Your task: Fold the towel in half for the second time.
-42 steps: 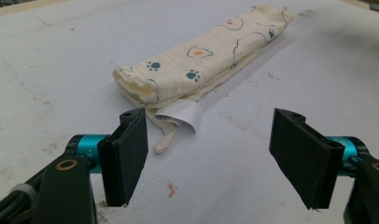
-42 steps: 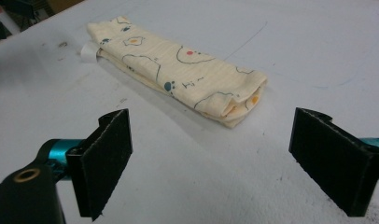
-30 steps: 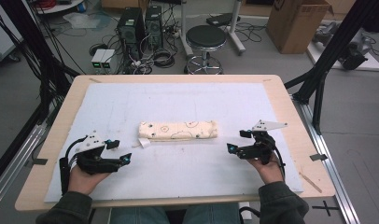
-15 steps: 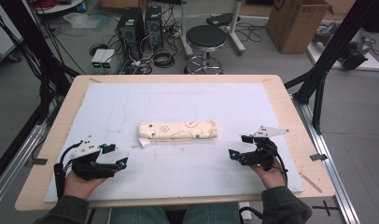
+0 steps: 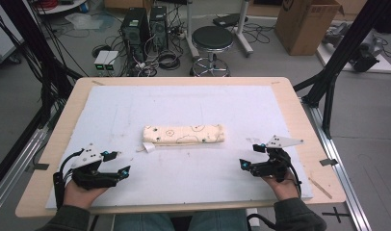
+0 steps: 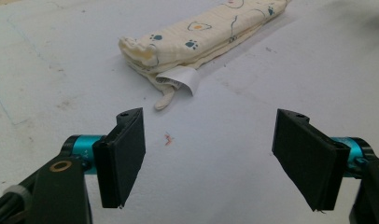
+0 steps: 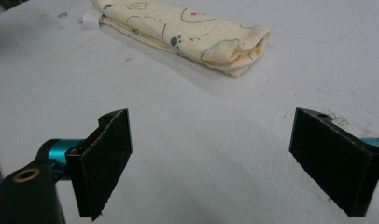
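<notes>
Resting low at the near left of the white-covered wooden table (image 5: 290, 103), the left gripper (image 5: 117, 162) sits in the person's left hand (image 5: 78, 192), its two black padded jaws spread wide with nothing between them. In the left gripper view the same jaws frame bare white sheet, and a small reddish speck (image 6: 168, 138) lies on the sheet between them, a little ahead.

Toward the middle of the table lies the folded cream cloth printed with paw marks and egg shapes (image 5: 184, 134), a long flat bundle set crosswise to the person. A small white tag (image 5: 149, 147) curls out from its left end and rests on the sheet. Neither gripper touches the cloth; it sits well apart from both, roughly midway between them and farther from the person.

At the near right, the right gripper (image 5: 251, 156) is held in the person's right hand (image 5: 280, 185), a grey three-cornered plate (image 5: 280, 141) on top of it. Its jaws are also released and wide, empty, pointing toward the table's middle. In the right gripper view the cloth's folded right end (image 7: 239, 49) shows its layered edges, ahead of the open jaws.
</notes>
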Available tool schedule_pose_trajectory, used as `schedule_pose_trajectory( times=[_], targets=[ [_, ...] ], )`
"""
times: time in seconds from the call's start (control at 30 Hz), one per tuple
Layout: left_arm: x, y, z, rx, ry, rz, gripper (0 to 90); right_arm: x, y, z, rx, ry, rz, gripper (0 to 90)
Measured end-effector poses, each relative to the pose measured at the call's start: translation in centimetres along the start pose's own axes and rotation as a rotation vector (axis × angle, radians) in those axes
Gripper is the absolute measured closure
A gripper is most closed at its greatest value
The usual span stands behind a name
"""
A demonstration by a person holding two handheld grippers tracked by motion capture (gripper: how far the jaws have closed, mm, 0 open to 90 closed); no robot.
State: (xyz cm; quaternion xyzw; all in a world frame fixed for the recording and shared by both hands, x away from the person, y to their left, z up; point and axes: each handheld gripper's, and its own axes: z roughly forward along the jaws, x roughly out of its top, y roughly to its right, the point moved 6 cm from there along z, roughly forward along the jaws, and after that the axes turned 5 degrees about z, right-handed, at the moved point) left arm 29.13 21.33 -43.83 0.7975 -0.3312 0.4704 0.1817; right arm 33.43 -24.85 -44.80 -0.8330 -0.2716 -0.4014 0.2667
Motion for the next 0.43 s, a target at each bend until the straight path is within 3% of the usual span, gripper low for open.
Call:
schedule_pose_trajectory(
  times=[0.3, 0.43],
  targets=[
    [-0.19, -0.04, 0.22, -0.004, 0.0, -0.005, 25.9, -0.4, -0.18, 0.06, -0.003, -0.011, -0.001, 12.4],
    [-0.22, -0.13, 0.33, -0.001, -0.003, -0.004, 25.9, -0.34, -0.35, 0.3, -0.005, -0.01, -0.024, 12.4]
  ],
)
